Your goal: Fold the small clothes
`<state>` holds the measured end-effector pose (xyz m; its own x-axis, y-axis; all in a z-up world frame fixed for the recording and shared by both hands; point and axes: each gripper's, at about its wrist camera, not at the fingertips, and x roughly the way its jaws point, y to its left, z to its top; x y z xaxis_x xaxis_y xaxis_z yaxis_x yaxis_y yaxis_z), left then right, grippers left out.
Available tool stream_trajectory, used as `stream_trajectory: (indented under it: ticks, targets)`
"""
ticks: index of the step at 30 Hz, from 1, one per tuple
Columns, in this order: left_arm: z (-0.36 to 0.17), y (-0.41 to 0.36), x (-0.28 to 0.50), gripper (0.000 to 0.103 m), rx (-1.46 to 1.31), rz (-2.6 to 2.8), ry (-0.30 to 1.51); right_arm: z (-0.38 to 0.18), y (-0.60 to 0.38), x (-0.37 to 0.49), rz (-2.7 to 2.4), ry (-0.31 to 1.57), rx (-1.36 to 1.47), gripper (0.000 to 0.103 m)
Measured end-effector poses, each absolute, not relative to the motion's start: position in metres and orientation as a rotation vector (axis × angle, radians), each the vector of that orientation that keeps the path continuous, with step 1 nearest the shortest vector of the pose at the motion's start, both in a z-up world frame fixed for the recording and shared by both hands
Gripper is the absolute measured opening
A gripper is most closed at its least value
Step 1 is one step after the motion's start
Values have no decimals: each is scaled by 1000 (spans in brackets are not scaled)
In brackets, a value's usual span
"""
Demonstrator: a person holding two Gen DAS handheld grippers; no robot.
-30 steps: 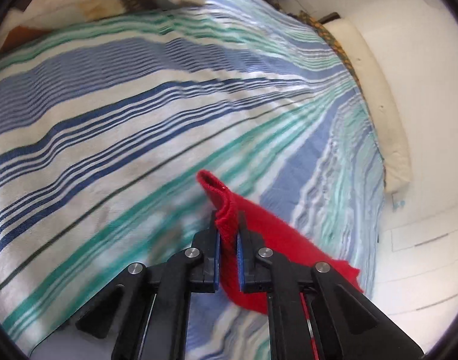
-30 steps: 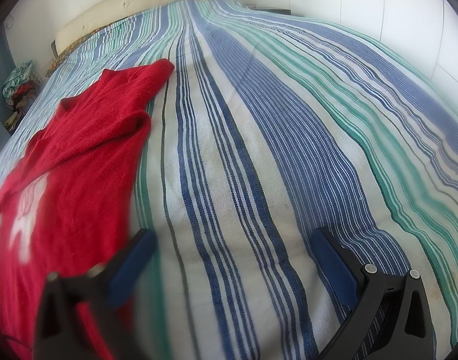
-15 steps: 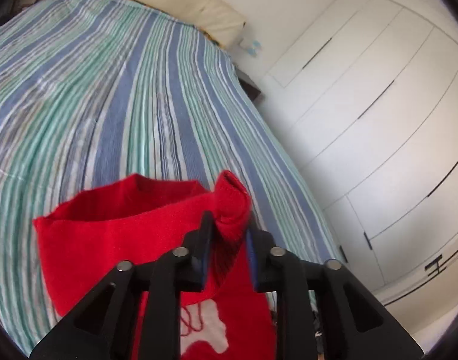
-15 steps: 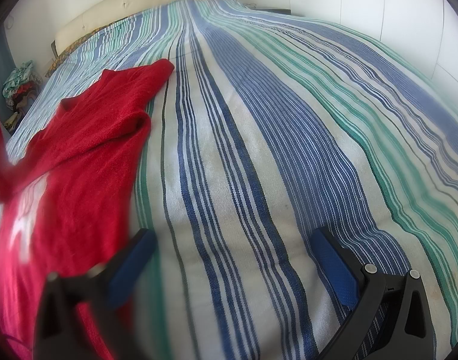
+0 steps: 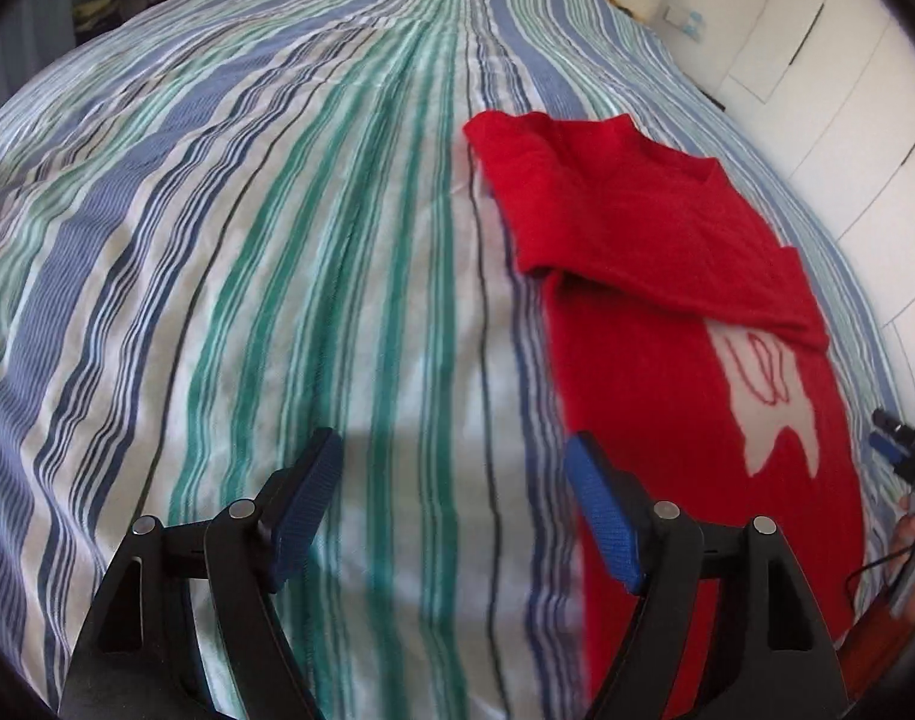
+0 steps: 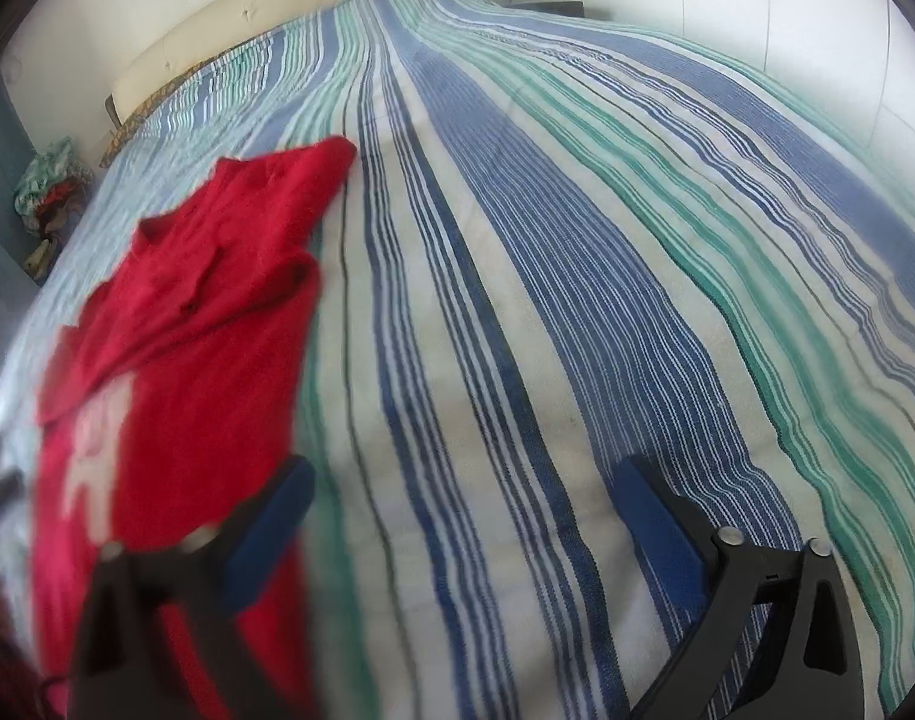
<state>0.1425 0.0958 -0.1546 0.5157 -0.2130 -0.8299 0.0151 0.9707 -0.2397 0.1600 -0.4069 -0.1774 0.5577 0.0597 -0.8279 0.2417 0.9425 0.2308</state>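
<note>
A small red sweater with a white motif lies flat on the striped bedspread, its sleeves folded in across the chest. My left gripper is open and empty above the bedspread, just left of the sweater's lower part. The sweater also shows in the right wrist view, at the left. My right gripper is open and empty, its left finger over the sweater's edge. The right gripper's tip also shows at the right edge of the left wrist view.
A cream headboard runs along the far end of the bed. White wardrobe doors stand to the right. A heap of clothes lies on the floor beyond the bed's left side.
My left gripper has let go of the red sleeve, opened and pulled back left of the sweater. The sleeve now lies folded across the chest. My right gripper has shifted slightly.
</note>
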Motion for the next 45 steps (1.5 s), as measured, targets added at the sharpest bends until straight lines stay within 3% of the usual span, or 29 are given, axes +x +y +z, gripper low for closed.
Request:
stream_trajectory:
  ticks: [3, 6, 8, 13, 23, 28, 33, 37, 45]
  targets:
    - [-165, 97, 126, 79, -180, -162, 959, -133, -399, 171, 77, 927, 548, 83]
    - [-169, 89, 114, 87, -140, -181, 902, -113, -369, 211, 302, 964, 711, 73]
    - [-168, 79, 118, 91, -102, -172, 906, -121, -347, 246, 361, 1024, 766, 63]
    - [-171, 79, 117, 99, -91, -194, 917, -161, -319, 303, 160, 1160, 670, 54]
    - [-175, 76, 120, 102, -74, -191, 922, -143, -306, 267, 260, 1133, 447, 55]
    - [-154, 77, 124, 101, -57, -135, 925, -134, -331, 207, 197, 1057, 299, 63]
    - [-128, 100, 152, 102, -50, 8, 773, -133, -361, 161, 59, 924, 96, 75]
    - [-188, 131, 184, 103, -143, 27, 982, -155, -387, 157, -22, 940, 153, 75]
    - [-185, 128, 180, 103, -118, 52, 955, -196, -418, 148, -103, 970, 301, 80]
